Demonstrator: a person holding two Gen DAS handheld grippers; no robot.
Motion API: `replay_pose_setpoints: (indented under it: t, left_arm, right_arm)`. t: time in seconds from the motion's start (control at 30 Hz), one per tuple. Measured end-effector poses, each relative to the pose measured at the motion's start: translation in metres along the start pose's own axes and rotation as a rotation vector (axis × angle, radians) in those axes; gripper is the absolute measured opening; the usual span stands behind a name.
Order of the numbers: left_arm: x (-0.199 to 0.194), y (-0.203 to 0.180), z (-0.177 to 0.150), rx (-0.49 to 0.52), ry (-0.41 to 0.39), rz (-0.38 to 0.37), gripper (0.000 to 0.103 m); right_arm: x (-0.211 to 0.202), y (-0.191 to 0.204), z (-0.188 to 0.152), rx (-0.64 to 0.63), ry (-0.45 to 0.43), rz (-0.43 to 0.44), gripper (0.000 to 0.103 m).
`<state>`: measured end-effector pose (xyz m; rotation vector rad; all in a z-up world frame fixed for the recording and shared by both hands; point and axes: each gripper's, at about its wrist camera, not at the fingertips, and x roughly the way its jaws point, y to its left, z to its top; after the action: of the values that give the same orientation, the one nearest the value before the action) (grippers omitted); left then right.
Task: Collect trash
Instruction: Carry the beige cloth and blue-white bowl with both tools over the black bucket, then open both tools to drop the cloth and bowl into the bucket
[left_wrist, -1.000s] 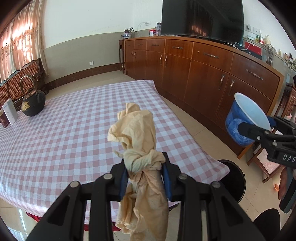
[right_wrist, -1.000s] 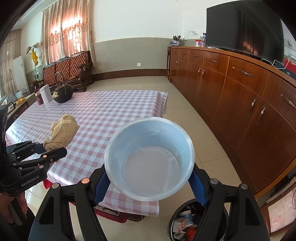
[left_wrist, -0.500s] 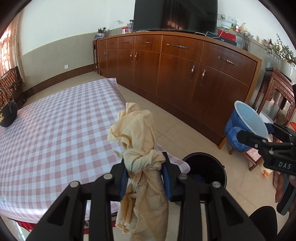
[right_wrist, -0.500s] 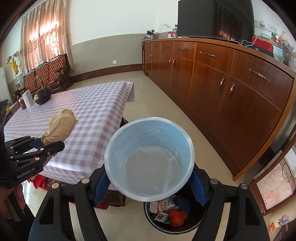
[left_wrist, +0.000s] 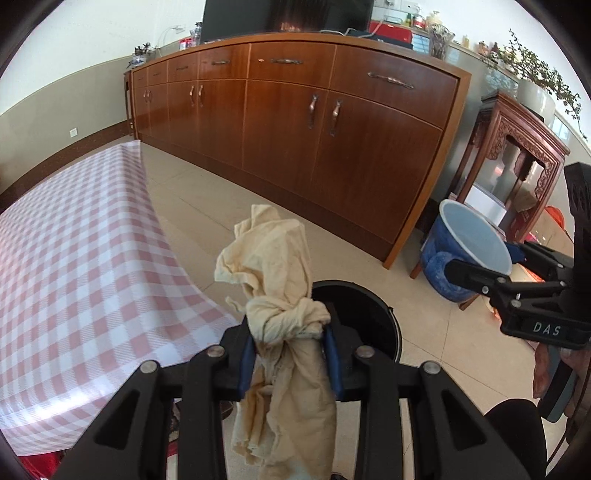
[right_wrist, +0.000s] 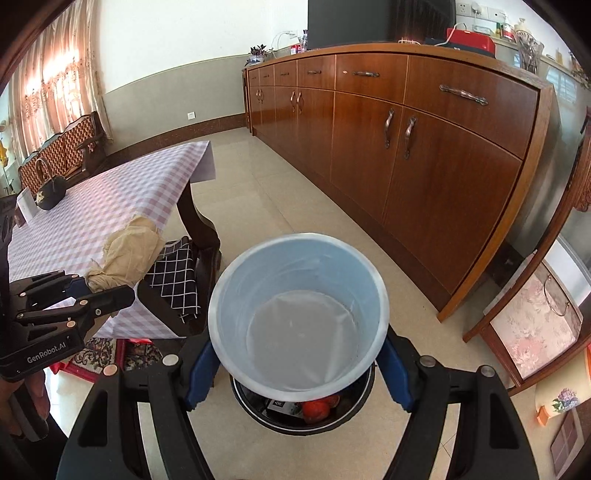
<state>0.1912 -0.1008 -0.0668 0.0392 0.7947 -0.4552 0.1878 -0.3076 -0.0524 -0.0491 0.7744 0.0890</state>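
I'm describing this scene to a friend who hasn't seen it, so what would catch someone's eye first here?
First, the crumpled beige cloth pinched in the left gripper, held up beside the checked tablecloth. Next, the pale blue cup clamped in the right gripper, right above the black trash bin with red scraps inside. Behind both runs a long wooden sideboard.

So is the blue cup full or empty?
Empty. The right wrist view looks straight into the blue cup held by the right gripper, and only its bare pale bottom shows.
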Motion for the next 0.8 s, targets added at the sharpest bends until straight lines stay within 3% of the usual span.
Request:
replay_pose_setpoints:
  t: [0.33, 0.63, 0.7, 0.73, 0.77, 0.8]
  left_arm:
    - [0.062, -0.024, -0.01, 0.034, 0.117, -0.075, 0.034]
    - [0.115, -0.037, -0.019, 0.044, 0.222, -0.148, 0.034]
    - [0.131, -0.037, -0.02, 0.021, 0.254, -0.202, 0.043]
    - [0.14, -0.036, -0.02, 0.014, 0.265, -0.189, 0.061]
    - [0.147, -0.035, -0.023, 0.007, 0.267, -0.162, 0.084]
    - [0.153, -0.032, -0.025, 0.004, 0.273, -0.151, 0.09]
  right_arm:
    - [0.058, -0.032, -0.034, -0.012, 0.109, 0.023, 0.077]
    - [0.126, -0.039, -0.061, -0.119, 0.225, 0.089, 0.077]
    - [0.144, -0.038, -0.066, -0.155, 0.257, 0.121, 0.078]
    - [0.155, -0.037, -0.07, -0.184, 0.264, 0.122, 0.081]
    - [0.166, -0.038, -0.075, -0.207, 0.278, 0.102, 0.101]
    - [0.176, -0.04, -0.08, -0.22, 0.3, 0.062, 0.103]
